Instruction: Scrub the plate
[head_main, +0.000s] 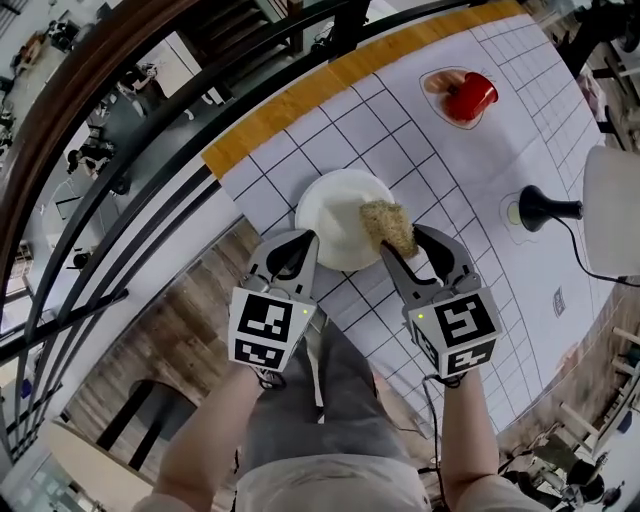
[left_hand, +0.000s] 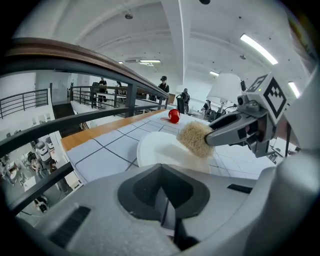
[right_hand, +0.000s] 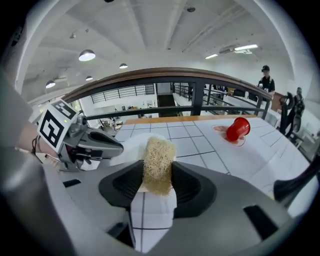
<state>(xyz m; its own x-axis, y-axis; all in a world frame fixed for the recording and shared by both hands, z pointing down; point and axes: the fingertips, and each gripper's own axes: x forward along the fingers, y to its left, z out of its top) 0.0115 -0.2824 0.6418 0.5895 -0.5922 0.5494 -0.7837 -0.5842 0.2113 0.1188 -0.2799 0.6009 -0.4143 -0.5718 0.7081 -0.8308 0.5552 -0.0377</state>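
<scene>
Right hand-held gripper (right_hand: 158, 172): jaws closed on the sponge (head_main: 388, 228), one pad on each side, with the sponge sticking out past the tips. The sponge is tan and coarse-fibred. It sits against the right part of the plate (head_main: 335, 215), at frame centre in the head view.

Left hand-held gripper (left_hand: 165, 200): jaws drawn almost together, only a thin slit between the pads. They pinch the plate's near-left rim. The plate's white face runs away from the tips, toward the sponge.

The two hand-held grippers sit side by side at the plate's near edge. Their marker cubes (head_main: 268, 328) are low in the head view, above my forearms.

The plate is white and round, and lies flat on the bench (head_main: 420, 160). The bench has a white sheet with a dark grid on it, and a wood-coloured strip (head_main: 290, 100) along the far edge.

Upper right of the head view: a red cup (head_main: 470, 97) on its side, on a marked spot, well apart from the plate. Right of the plate: a black stand (head_main: 540, 208) with a cable running off it, and a white panel (head_main: 612, 210) at the frame edge.

A dark railing (head_main: 150, 190) runs past the strip in the upper left. A lower floor with people shows beyond it.
</scene>
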